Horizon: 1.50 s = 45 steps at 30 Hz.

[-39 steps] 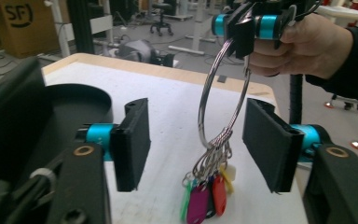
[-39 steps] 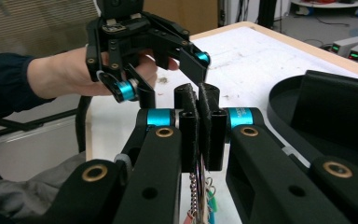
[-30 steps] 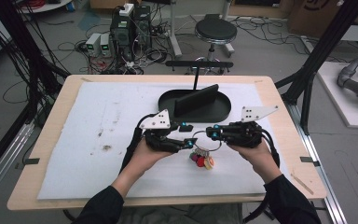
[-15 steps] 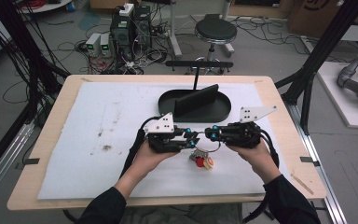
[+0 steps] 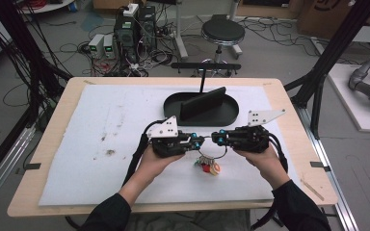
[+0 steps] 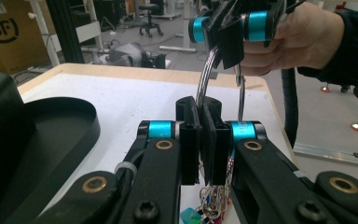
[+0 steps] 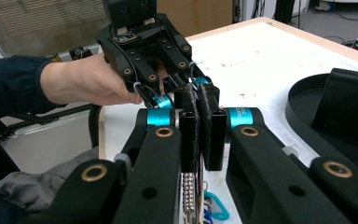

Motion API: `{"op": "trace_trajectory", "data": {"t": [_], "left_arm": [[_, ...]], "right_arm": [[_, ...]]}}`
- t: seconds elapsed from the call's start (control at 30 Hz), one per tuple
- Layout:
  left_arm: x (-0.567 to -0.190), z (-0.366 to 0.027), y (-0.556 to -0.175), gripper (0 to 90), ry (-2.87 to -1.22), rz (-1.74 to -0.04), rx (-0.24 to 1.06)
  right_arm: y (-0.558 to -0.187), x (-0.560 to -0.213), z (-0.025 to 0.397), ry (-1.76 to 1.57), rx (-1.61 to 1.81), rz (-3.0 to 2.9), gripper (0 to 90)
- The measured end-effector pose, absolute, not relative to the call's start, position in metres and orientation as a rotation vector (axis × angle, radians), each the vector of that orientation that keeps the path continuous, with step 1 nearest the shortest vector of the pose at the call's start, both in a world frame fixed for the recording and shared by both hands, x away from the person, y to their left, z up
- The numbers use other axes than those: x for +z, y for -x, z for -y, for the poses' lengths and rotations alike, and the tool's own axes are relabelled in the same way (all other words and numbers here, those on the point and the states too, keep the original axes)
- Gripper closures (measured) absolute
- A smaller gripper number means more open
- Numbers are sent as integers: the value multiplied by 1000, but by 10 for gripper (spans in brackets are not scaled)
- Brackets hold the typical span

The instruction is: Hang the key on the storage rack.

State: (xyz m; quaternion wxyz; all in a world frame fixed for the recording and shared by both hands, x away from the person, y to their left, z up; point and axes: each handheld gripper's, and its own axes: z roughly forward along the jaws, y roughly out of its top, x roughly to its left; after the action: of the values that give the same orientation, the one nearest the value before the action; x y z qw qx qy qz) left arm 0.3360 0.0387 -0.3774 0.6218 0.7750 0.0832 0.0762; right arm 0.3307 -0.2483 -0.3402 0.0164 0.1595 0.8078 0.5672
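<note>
A wooden-edged counter covered by a white sheet is shown. A black oval tray holding an upright black slab is set on its far middle. The left tool and the right tool are held tip to tip above the near middle, each clenched on a silver wire key ring. The ring is suspended between them; small red, cream and turquoise tags are hung from it just above the sheet.
</note>
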Motion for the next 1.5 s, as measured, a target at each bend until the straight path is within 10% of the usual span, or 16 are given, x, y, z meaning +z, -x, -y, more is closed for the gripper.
{"op": "trace_trajectory", "data": {"t": [0.27,0.6,1.5], "left_arm": [[-374,-41,-334,862,-1760,-187,211],[-365,-60,-336,865,-1713,-229,259],[-333,-113,-346,865,-1611,-349,432]], "right_arm": [[-331,-340,251,-511,1762,-2492,816],[-338,-346,281,-724,1752,-2217,390],[-358,-390,342,-1222,1479,-1891,353]]}}
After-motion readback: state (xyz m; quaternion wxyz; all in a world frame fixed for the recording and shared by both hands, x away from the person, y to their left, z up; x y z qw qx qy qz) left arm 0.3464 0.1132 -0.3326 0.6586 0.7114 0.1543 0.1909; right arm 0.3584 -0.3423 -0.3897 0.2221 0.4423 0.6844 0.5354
